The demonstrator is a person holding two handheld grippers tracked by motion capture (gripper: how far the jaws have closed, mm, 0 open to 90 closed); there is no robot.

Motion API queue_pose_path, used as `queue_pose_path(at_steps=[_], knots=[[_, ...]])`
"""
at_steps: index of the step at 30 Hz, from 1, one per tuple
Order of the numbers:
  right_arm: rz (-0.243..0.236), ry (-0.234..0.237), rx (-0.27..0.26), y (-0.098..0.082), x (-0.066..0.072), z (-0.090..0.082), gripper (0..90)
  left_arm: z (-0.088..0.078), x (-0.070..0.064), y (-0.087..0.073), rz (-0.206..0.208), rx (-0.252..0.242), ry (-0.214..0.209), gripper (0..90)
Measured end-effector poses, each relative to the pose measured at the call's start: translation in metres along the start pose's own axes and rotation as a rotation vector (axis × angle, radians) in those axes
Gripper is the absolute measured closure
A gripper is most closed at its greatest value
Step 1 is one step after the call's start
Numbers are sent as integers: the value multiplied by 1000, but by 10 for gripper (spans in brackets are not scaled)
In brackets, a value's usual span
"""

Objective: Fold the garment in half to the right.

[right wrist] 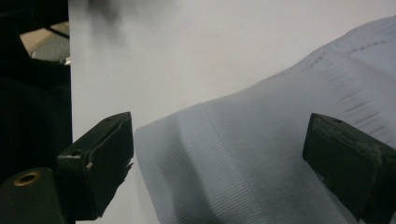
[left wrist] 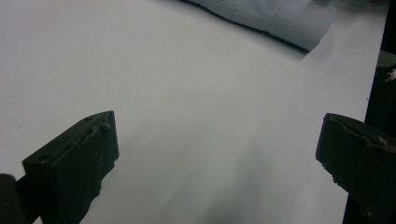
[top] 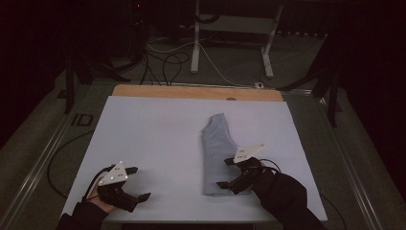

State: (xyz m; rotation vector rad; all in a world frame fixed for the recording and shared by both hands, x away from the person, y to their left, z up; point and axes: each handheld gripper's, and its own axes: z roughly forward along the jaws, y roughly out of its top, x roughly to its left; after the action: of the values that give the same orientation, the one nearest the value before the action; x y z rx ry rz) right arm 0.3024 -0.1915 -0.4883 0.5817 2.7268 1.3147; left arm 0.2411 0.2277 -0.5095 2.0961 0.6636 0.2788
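Both of my grippers stand wide open with nothing in them: my left gripper hovers over bare sheet by the tabletop's near-left corner, my right gripper sits at the near end of the folded garment, its jaws straddling the ribbed hem without pinching it. Largest first: the white sheet covers most of the tabletop, leaving a wooden strip along the far edge. The pale blue garment lies right of centre, running from mid-table toward the near edge. My worry, judging from here: if I close the right jaws flat, I may catch only the top layer and peel the fold open, or pinch the sheet as well and drag it. With my left so far away, a one-sided pull could skew the whole bundle.
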Motion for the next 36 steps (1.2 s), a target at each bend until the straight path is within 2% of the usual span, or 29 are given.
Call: queue_pose_path(at_steps=[7, 14, 18, 22, 28, 36], knots=[[14, -35, -33, 3, -7, -6, 86, 0, 1, -1, -4, 6, 0, 6], [29, -105, -70, -1, -14, -16, 87, -1, 1, -2, -7, 7, 0, 6], [40, -147, -73, -10, -16, -22, 87, -2, 2, -2, -7, 2, 4, 6], [51, -168, -74, -23, -18, -27, 88, -2, 1, -2, -3, 5, 3, 6], [92, -197, -85, -42, -22, -35, 88, -1, 2, -3, -5, 12, 4, 6], [117, -228, -60, -61, -22, -40, 89, -2, 3, -4, -6, 10, 2, 6]])
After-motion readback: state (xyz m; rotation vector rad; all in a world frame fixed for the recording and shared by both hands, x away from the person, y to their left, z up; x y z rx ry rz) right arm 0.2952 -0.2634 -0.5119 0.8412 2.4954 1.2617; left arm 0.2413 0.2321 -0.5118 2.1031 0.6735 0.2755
